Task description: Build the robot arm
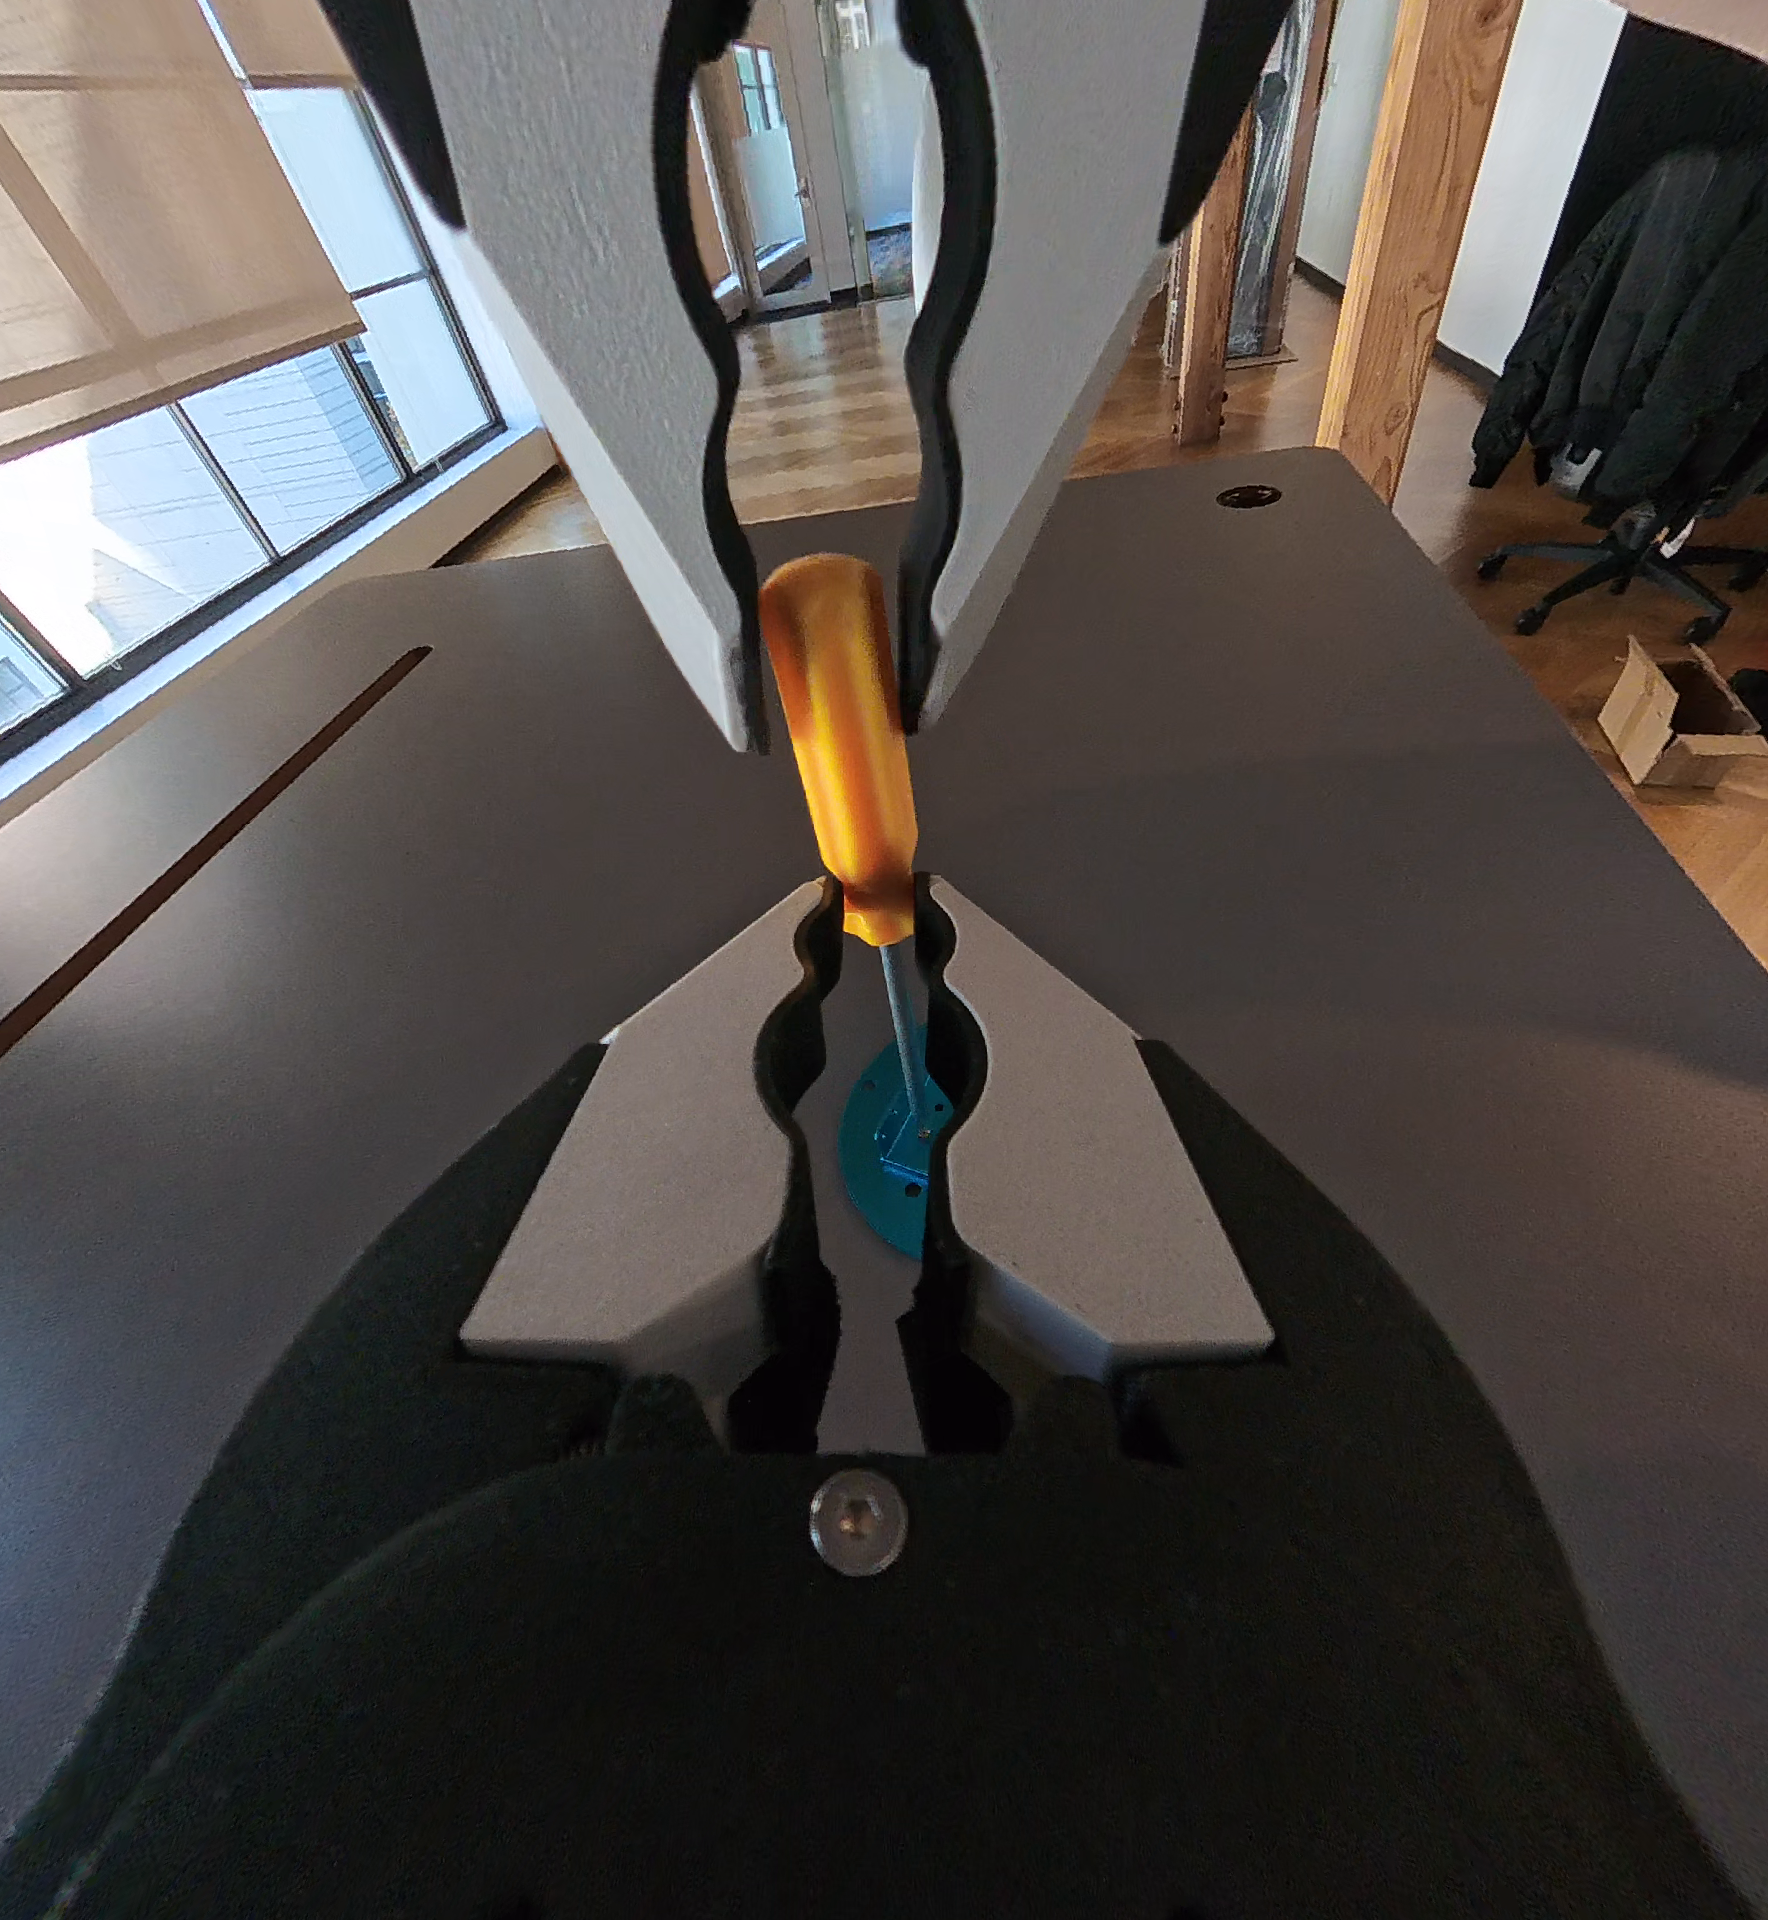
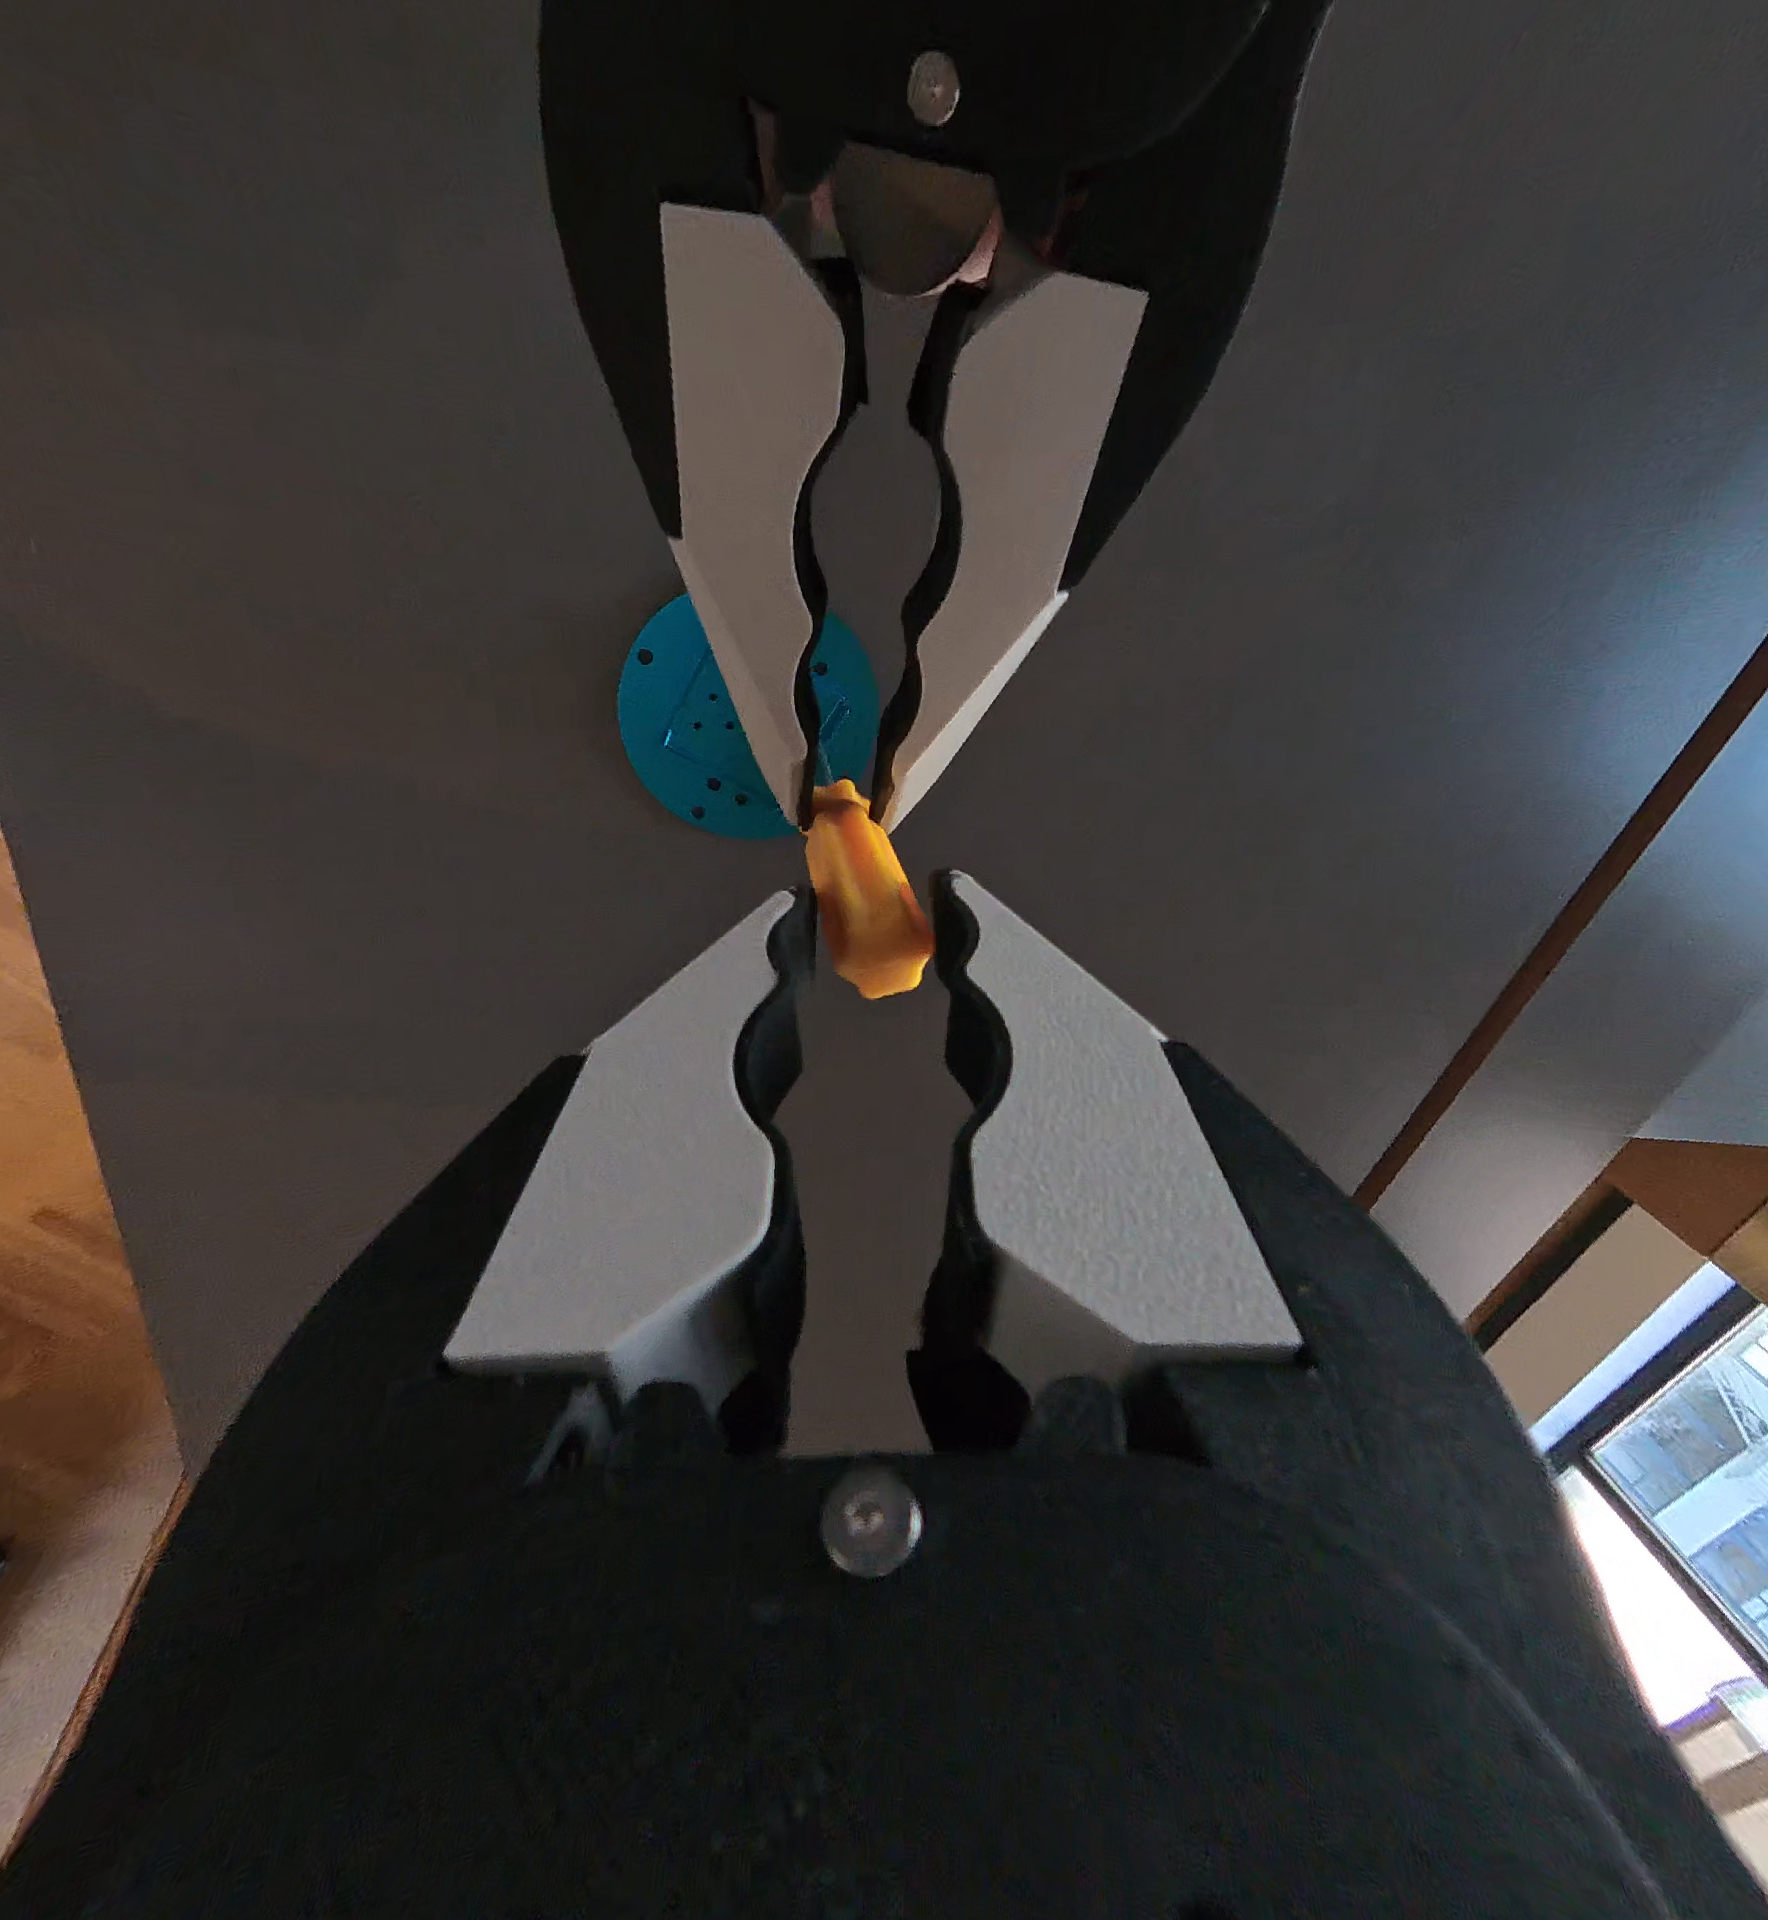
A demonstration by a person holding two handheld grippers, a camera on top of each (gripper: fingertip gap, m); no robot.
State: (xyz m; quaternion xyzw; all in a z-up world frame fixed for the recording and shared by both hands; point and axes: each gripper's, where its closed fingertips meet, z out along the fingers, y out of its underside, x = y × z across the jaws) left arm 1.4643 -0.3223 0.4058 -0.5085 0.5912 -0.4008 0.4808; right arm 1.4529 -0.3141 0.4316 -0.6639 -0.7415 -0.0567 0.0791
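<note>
A screwdriver (image 1: 849, 810) with an orange handle stands nearly upright on the dark grey table (image 1: 1275, 831). Its metal shaft tip rests on a small raised block on a blue round plate with holes (image 1: 875, 1164). My left gripper (image 1: 875, 888) is shut on the lower end of the handle. My right gripper (image 1: 833, 722) comes from above and is shut on the upper handle. In the right wrist view, my right gripper (image 2: 872, 894) holds the handle (image 2: 864, 925) from above. There the left gripper (image 2: 844, 816) partly covers the blue plate (image 2: 672, 717).
The table has a long cable slot (image 1: 184, 873) at the left and a round grommet hole (image 1: 1246, 497) at the far end. Beyond it are windows (image 1: 184, 478), wooden posts (image 1: 1420, 239), an office chair with dark jackets (image 1: 1669, 416) and an open cardboard box (image 1: 1669, 727) on the wood floor. The tips of both grippers are at nearly the same place.
</note>
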